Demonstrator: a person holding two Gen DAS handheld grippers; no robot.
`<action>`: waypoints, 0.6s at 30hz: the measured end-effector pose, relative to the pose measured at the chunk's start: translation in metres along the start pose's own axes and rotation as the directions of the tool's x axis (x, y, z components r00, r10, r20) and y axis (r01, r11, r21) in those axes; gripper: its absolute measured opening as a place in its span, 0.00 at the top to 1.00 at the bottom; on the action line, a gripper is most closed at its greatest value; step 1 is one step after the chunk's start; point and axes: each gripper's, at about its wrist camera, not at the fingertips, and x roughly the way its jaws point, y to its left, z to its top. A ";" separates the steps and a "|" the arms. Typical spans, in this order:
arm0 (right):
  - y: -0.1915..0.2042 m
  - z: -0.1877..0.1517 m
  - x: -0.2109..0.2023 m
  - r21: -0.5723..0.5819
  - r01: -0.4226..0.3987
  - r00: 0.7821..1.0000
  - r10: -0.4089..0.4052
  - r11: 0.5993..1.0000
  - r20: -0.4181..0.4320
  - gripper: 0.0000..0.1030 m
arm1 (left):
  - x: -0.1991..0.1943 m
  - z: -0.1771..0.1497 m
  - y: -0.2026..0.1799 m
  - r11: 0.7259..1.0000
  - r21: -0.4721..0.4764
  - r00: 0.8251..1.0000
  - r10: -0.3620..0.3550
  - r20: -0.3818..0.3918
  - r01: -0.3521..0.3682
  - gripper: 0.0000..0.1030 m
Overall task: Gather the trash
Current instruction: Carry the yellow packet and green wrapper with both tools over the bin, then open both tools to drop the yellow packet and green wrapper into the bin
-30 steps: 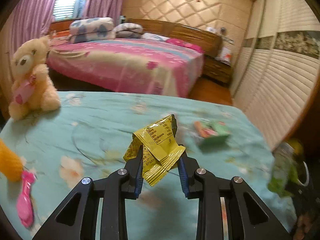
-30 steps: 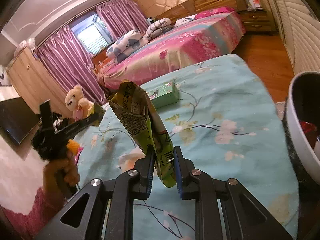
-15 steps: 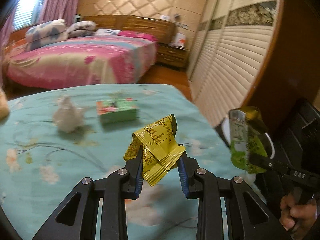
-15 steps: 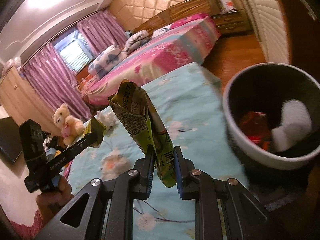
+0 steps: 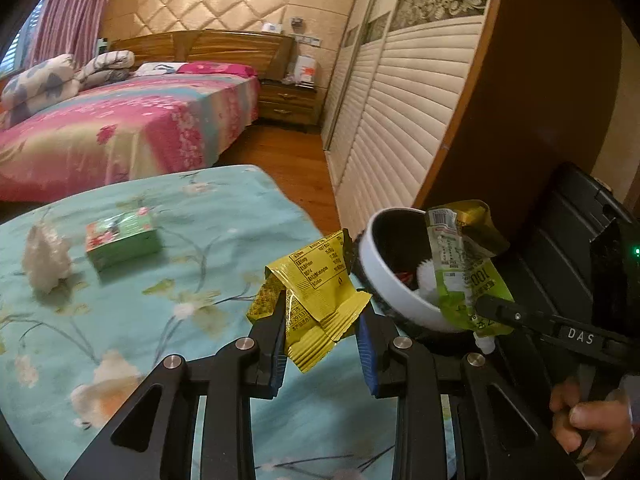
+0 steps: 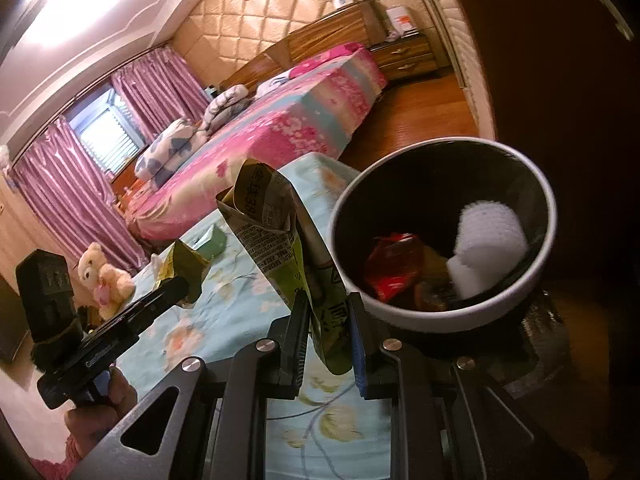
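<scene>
My left gripper (image 5: 322, 328) is shut on a crumpled yellow wrapper (image 5: 316, 300), held above the floral blue cloth near its right edge. My right gripper (image 6: 330, 328) is shut on a green drink pouch (image 6: 292, 252), right at the rim of the white trash bin (image 6: 548, 200). The bin holds a red wrapper (image 6: 394, 264) and a white wad (image 6: 488, 244). In the left wrist view the bin (image 5: 368, 256) stands right of the wrapper, with the pouch (image 5: 464, 276) over its rim. A green box (image 5: 122, 236) and a white tissue wad (image 5: 46, 256) lie on the cloth.
A pink bed (image 5: 120, 128) stands behind, with a wooden floor (image 5: 288, 164) between. A slatted wardrobe (image 5: 400, 120) lines the right side. A dark case (image 5: 568, 240) sits behind the bin. A teddy bear (image 6: 102, 276) sits far left on the cloth.
Both grippers have swung right towards the bin with their trash. The bin is now closer and larger in both views, and the pouch has reached its rim.
</scene>
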 end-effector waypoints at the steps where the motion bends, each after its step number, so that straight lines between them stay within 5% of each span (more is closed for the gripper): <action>1: -0.003 0.002 -0.002 0.004 0.006 1.000 -0.006 1.000 0.007 0.82 | 0.003 0.001 -0.001 1.000 0.005 1.000 -0.004 -0.002 0.004 0.73; 18: -0.035 0.026 -0.004 -0.021 0.151 0.988 -0.150 0.988 0.036 0.82 | 0.052 0.019 -0.051 0.996 0.079 0.998 -0.047 -0.036 0.050 0.73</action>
